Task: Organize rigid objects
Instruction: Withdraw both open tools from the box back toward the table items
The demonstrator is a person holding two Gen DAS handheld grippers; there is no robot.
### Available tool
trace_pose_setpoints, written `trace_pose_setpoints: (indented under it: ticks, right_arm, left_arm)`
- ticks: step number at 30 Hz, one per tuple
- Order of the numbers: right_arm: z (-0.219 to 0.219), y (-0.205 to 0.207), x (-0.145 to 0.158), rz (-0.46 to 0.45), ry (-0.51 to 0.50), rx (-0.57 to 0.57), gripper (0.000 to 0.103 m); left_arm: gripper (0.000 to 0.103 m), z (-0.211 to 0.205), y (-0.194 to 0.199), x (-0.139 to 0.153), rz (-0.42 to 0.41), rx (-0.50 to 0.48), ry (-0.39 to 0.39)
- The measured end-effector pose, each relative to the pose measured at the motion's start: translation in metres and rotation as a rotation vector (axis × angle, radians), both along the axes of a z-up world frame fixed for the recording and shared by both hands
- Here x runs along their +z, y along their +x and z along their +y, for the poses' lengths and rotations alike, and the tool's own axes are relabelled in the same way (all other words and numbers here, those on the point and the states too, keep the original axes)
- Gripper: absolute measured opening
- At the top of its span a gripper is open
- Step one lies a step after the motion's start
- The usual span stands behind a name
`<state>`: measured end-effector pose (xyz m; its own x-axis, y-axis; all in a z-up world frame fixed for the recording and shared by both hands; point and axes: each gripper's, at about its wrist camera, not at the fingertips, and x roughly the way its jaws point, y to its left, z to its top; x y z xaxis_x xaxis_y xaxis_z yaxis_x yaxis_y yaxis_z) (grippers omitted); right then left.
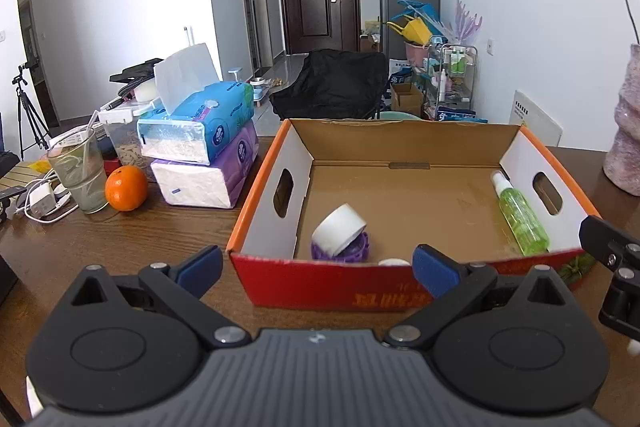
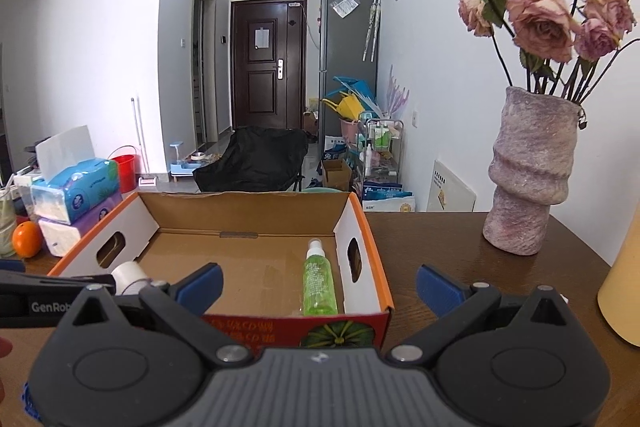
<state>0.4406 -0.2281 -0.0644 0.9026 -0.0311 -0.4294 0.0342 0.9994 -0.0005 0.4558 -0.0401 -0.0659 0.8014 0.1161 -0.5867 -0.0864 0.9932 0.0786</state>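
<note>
Claws both gape wide, empty: left claw; right claw.

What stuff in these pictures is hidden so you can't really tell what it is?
- Left wrist view: a small white round thing in the cardboard box, mostly hidden behind the box's red front wall.
- Left wrist view: the purple ridged object, partly covered by the white tape roll.
- Right wrist view: a yellow object, cut off by the right edge.

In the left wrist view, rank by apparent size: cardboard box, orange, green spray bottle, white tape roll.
1. cardboard box
2. green spray bottle
3. white tape roll and orange: look alike, unranked.
</note>
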Motion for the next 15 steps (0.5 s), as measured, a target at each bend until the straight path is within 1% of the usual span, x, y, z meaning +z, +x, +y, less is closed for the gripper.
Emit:
trace_pose_setpoints:
  ticks: [5, 10, 15]
  right_arm:
    - [0.002, -0.021, 0.002, -0.013, -0.008, 0.013, 0.103]
    - [0.001, -0.044, 0.004, -0.036, 0.012, 0.006, 0.103]
    - [0.002, -0.065, 0.002, -0.050, 0.024, -0.004, 0.103]
  left_arm:
    - [0.103, 0.003, -0.020, 0.002, -0.013, -0.005, -0.009]
    - [0.103, 0.009, -0.042, 0.005, -0.040, -0.005, -0.031]
    - [0.103, 0.013, -0.062, 0.005, -0.048, -0.007, -0.033]
